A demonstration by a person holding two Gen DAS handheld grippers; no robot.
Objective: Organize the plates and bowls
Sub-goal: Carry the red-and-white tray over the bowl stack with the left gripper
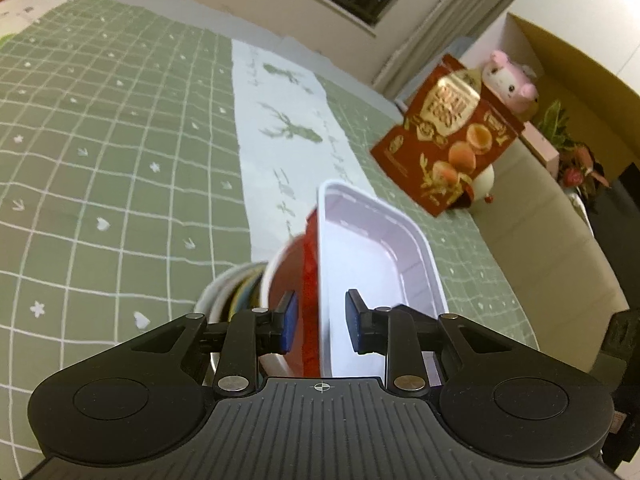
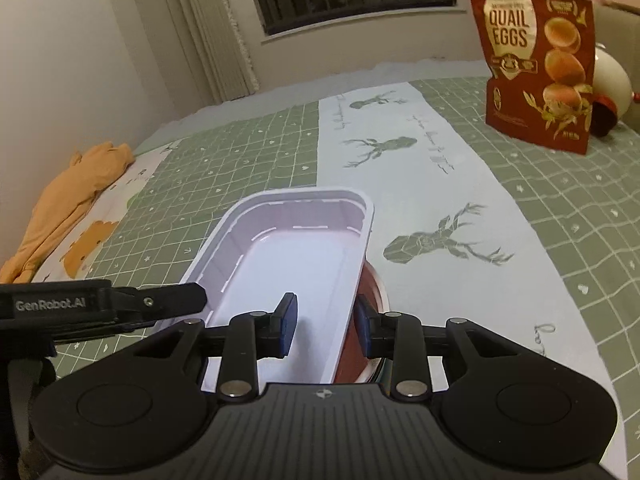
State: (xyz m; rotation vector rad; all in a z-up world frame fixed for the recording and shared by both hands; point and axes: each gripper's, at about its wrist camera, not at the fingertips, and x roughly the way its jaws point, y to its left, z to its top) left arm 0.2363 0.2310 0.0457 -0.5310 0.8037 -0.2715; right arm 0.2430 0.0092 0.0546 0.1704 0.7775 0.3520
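A white rectangular tray (image 1: 380,248) (image 2: 288,256) sits tilted over a red bowl with a white outside (image 1: 286,276) (image 2: 370,292). My left gripper (image 1: 322,320) straddles one long wall of the tray and the red bowl's rim. Small gaps show beside its blue pads, so it reads as open. One black finger (image 2: 172,300) of it shows at the tray's left wall in the right wrist view. My right gripper (image 2: 325,320) is shut on the tray's opposite wall. A stack of nested bowls (image 1: 236,292) stands just left of the red bowl.
A green checked tablecloth (image 1: 100,140) with a white deer runner (image 2: 420,168) covers the table. A red quail-eggs bag (image 2: 536,60) stands at the far right beside a white round ornament (image 2: 610,76). Orange cloth (image 2: 68,200) lies at the left edge. A pink plush toy (image 1: 508,80) sits behind the bag.
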